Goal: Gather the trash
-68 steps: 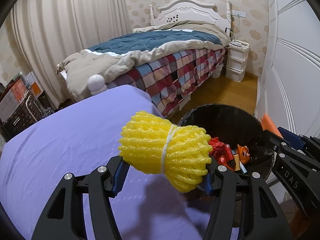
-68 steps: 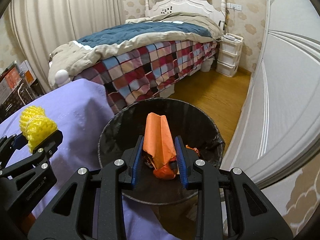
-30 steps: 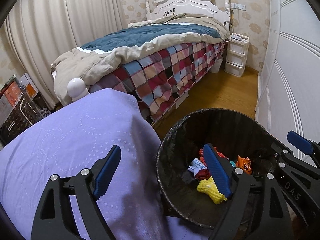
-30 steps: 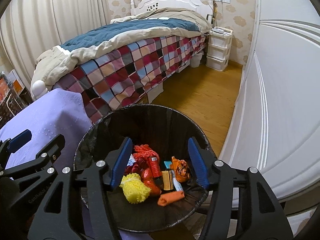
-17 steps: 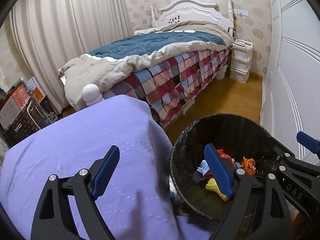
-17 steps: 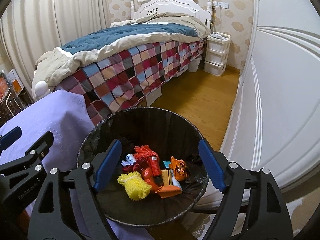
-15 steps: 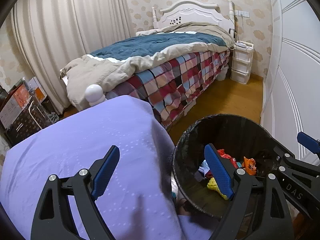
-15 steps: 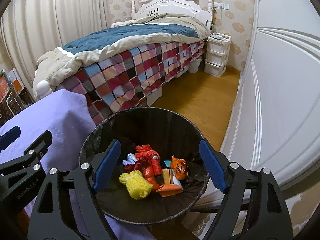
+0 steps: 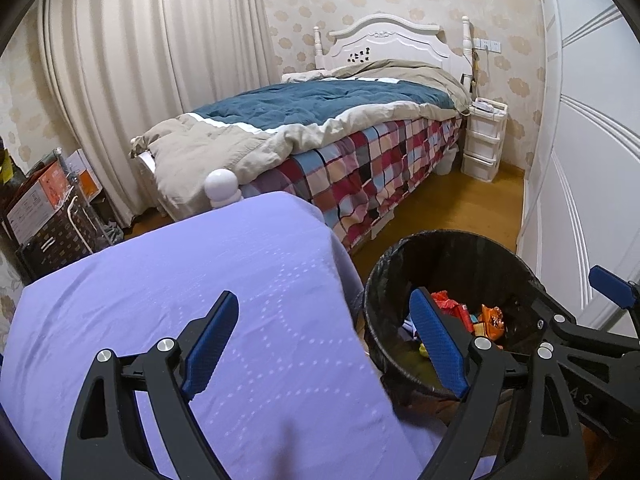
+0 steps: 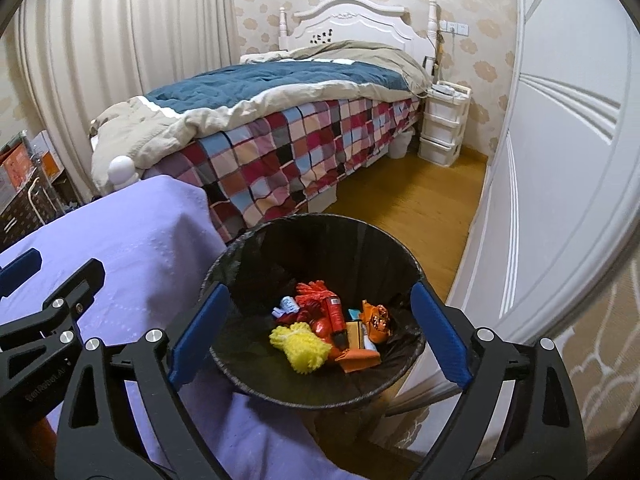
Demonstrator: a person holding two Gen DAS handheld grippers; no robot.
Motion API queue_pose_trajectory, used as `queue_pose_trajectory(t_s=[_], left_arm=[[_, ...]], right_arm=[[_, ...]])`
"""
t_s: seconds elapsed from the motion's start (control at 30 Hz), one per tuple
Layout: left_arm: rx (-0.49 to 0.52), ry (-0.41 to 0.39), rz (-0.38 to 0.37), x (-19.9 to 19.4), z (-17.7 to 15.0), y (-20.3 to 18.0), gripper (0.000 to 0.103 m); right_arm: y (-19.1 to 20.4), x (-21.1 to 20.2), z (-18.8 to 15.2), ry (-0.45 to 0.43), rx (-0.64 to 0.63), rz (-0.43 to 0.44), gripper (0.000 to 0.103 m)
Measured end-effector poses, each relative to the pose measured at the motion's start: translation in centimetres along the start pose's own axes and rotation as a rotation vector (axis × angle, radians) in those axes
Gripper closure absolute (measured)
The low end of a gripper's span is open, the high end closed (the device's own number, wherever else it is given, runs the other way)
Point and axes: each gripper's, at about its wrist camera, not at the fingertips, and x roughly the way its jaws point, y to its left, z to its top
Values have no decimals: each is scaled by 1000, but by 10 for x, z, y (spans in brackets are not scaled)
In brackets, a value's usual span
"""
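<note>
Both grippers hold nothing: the left gripper (image 9: 324,344) stands wide open above the purple cloth (image 9: 192,280); the right gripper (image 10: 320,332) is opening above the black bin (image 10: 320,240).

Trash bin (image 10: 240,256) mouth unobstructed from above, litter only at its bottom. Purple-covered table (image 9: 200,280) edge touches bin's left rim; white wardrobe door (image 10: 560,200) close on right.

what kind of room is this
A bedroom, most likely in a home: a made bed with a white headboard and plaid cover, a white bedside drawer unit, and floor-length curtains.
</note>
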Motion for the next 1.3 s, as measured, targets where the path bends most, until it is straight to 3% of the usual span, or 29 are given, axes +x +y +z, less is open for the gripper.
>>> queue_pose_trajectory(t_s=[0.67,1.3], left_arm=[[-77,-37,38,-59,-29,44,18],[-114,-58,52,-82,-44,57,18]], right_arm=[[32,-65,-16,-73,-70,33,12],[37,-95,-21,-110,-97,51,12]])
